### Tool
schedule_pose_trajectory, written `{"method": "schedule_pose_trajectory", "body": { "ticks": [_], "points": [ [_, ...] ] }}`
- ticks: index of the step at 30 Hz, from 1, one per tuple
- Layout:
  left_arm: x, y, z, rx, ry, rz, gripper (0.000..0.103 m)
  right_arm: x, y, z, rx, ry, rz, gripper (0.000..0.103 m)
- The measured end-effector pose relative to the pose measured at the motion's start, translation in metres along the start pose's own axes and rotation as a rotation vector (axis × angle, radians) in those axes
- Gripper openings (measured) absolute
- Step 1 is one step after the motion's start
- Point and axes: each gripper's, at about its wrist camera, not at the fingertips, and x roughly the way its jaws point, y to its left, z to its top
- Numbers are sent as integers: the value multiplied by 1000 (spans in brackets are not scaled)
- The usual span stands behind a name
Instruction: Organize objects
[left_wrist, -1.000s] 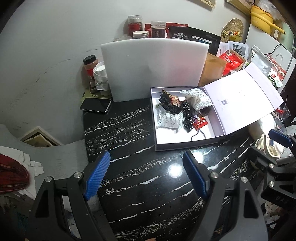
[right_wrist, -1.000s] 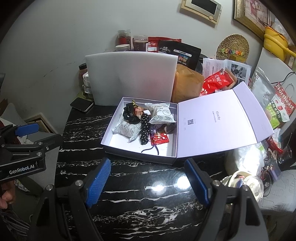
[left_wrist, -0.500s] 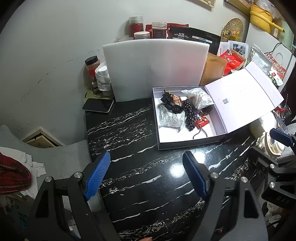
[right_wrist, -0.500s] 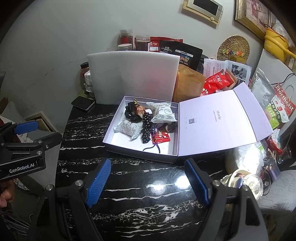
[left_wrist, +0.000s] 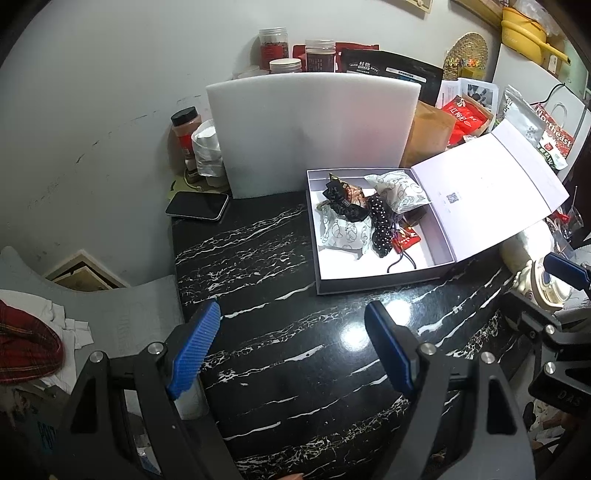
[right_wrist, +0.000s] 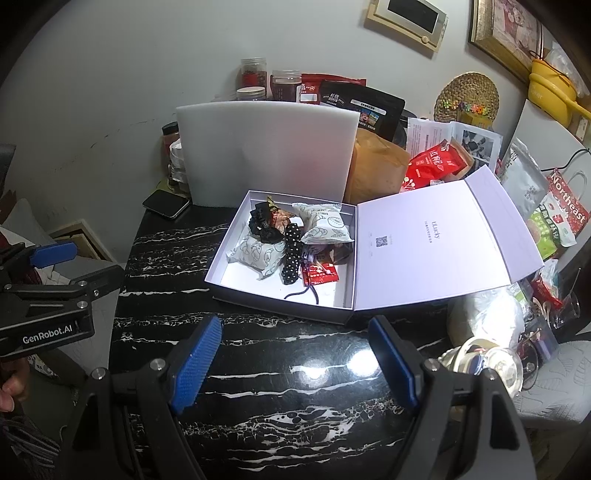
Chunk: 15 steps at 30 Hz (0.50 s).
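Observation:
An open lilac gift box (left_wrist: 380, 282) (right_wrist: 280, 308) sits on the black marble table (left_wrist: 266, 280) (right_wrist: 177, 295), its lid (left_wrist: 487, 184) (right_wrist: 436, 236) folded out to the right. Inside lie two white patterned snack packets (left_wrist: 345, 234) (right_wrist: 321, 223), a black polka-dot scrunchie (left_wrist: 382, 225) (right_wrist: 291, 254), a black hair clip (left_wrist: 338, 195) (right_wrist: 260, 221), a small red packet (left_wrist: 406, 240) (right_wrist: 320, 274) and a dark cord (right_wrist: 306, 291). My left gripper (left_wrist: 291, 347) is open and empty, above the table in front of the box. My right gripper (right_wrist: 295, 363) is open and empty, just in front of the box.
A white foam board (left_wrist: 314, 129) (right_wrist: 267, 151) stands behind the box. A phone (left_wrist: 197, 206) (right_wrist: 166, 204) lies at the table's back left. Jars, bags and snack packs (right_wrist: 436, 162) crowd the back and right. Glassware (right_wrist: 491, 363) sits at the right edge.
Both grippers have drawn back slightly from the box; it looks a little smaller and farther. Nothing was taken or let go.

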Motion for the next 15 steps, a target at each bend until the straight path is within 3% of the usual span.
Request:
{"method": "schedule_pose_trajectory", "body": {
  "ticks": [15],
  "points": [
    [1,1,-1,-8,5,5,80,0,0,0,-1,0,-1,82]
  ]
}}
